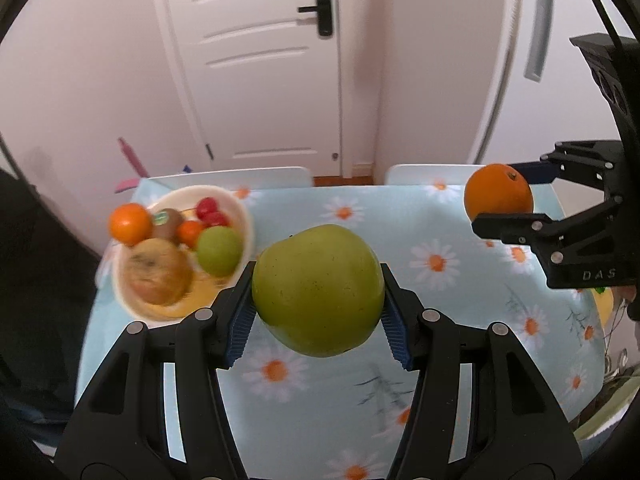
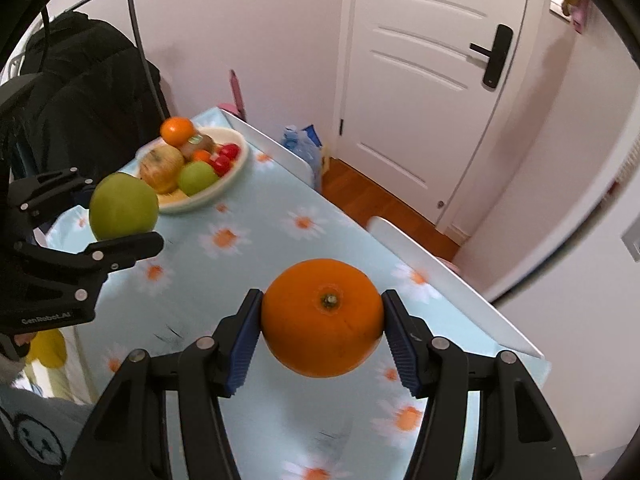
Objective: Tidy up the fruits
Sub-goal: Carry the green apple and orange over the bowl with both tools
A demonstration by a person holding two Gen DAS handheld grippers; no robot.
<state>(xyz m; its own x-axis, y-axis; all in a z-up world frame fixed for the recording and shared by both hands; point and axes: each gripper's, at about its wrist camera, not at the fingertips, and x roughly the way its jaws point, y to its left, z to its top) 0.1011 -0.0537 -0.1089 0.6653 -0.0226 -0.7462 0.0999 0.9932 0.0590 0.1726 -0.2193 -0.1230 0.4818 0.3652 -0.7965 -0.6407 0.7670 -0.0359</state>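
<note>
My left gripper [image 1: 318,296] is shut on a large green apple [image 1: 318,290] and holds it above the table; the apple also shows in the right wrist view [image 2: 123,206]. My right gripper [image 2: 322,320] is shut on an orange [image 2: 322,317] held above the table; the orange also shows in the left wrist view [image 1: 498,193]. A cream bowl [image 1: 240,208] at the table's far left holds an orange, a kiwi, red tomatoes, a small green apple [image 1: 219,250] and a brownish apple. The bowl also shows in the right wrist view [image 2: 236,168].
The table has a light blue daisy-print cloth [image 1: 440,300]. White chair backs [image 1: 420,174] stand at its far edge. A white door [image 1: 260,60] is behind. A dark coat on a rack [image 2: 88,92] hangs left of the table.
</note>
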